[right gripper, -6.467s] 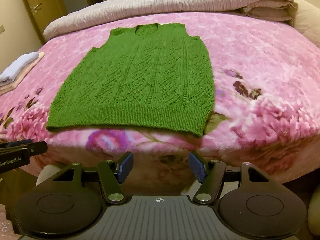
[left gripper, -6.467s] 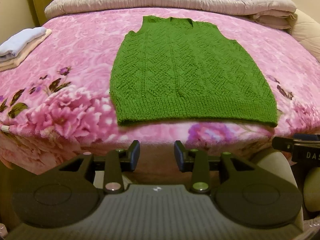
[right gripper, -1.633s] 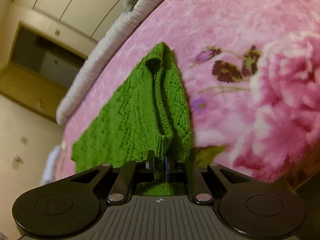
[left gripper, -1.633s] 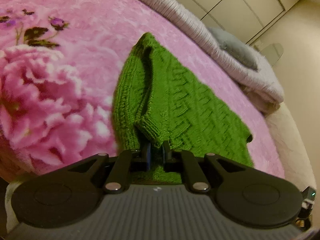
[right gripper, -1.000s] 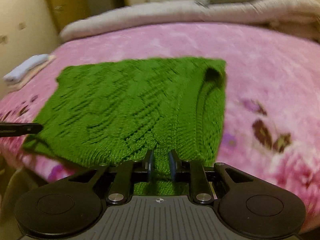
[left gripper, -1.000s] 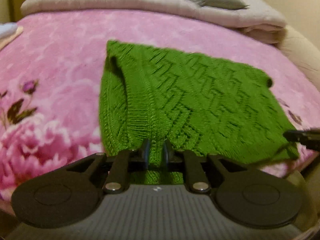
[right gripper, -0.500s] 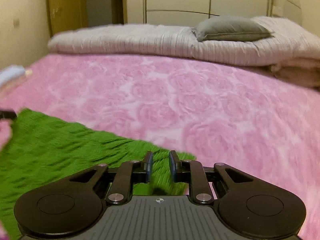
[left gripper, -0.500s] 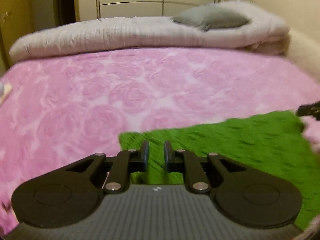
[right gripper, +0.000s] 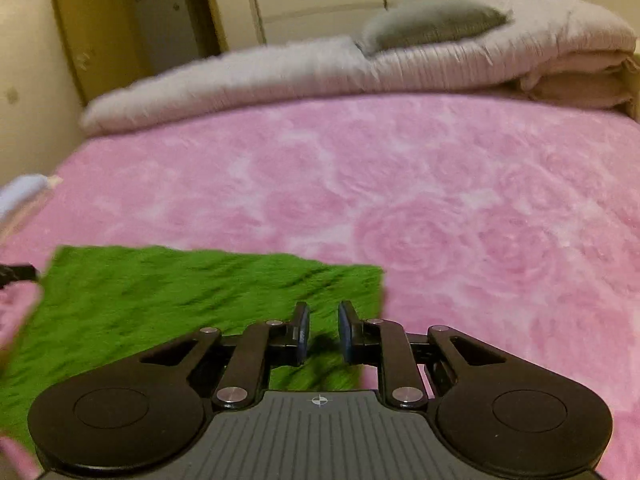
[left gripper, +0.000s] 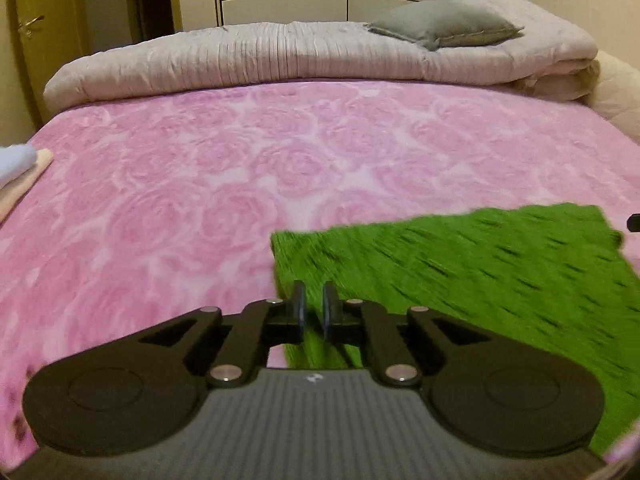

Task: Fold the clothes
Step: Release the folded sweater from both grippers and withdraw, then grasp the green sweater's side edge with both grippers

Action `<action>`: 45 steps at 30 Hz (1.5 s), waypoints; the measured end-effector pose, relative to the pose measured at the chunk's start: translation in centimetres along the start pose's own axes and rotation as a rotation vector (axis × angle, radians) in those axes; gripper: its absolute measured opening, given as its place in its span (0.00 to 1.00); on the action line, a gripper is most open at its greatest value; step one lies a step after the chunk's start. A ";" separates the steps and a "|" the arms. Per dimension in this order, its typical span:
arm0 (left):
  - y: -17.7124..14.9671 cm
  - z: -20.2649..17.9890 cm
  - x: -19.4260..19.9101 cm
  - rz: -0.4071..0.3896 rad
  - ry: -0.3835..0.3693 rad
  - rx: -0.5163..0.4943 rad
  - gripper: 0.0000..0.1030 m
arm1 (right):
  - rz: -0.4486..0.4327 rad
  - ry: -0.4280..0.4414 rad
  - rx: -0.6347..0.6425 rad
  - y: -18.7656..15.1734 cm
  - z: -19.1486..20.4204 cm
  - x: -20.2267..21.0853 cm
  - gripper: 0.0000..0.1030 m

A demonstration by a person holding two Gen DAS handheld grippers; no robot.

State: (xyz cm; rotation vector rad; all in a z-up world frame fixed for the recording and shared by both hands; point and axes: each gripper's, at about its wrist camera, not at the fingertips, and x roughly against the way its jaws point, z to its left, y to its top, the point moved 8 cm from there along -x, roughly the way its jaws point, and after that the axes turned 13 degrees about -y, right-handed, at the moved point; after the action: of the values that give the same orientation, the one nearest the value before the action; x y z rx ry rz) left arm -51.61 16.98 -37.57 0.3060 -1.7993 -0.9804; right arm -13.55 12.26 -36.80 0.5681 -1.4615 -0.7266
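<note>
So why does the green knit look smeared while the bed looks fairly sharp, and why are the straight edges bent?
Left wrist view: the green vest is streaked by motion blur, while the pink blanket and grey pillow stay crisp. Right wrist view: everything is softer, the pillow included. In both, the fisheye lens bows the edges, under warm indoor light.

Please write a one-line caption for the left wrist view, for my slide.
Left gripper pinching the near-left edge of a green knitted vest over a pink rose-patterned blanket.

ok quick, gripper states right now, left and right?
Left gripper: nearly closed, green knit vest between its fingers, apparently gripped.
Right gripper: fingers parted over the vest, seemingly opening; grip cannot be told.
</note>
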 end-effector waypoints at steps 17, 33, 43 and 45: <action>-9.3 -8.6 6.9 0.103 0.027 0.153 0.09 | 0.159 -0.023 -0.036 -10.0 5.7 9.0 0.22; -12.1 -13.9 12.6 0.116 0.071 0.139 0.25 | 0.181 0.013 -0.165 -13.0 7.6 14.4 0.50; -12.0 -15.6 14.9 0.078 0.079 0.101 0.26 | 0.141 0.028 -0.162 -13.5 8.0 16.7 0.50; -12.0 -15.8 15.3 0.072 0.080 0.096 0.26 | 0.136 0.030 -0.164 -13.6 8.0 17.0 0.50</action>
State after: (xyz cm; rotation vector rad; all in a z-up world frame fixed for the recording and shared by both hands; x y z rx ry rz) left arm -47.52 -7.49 -34.01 0.3333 -1.7748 -0.8215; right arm -23.35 -8.66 -34.93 0.3498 -1.3840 -0.7197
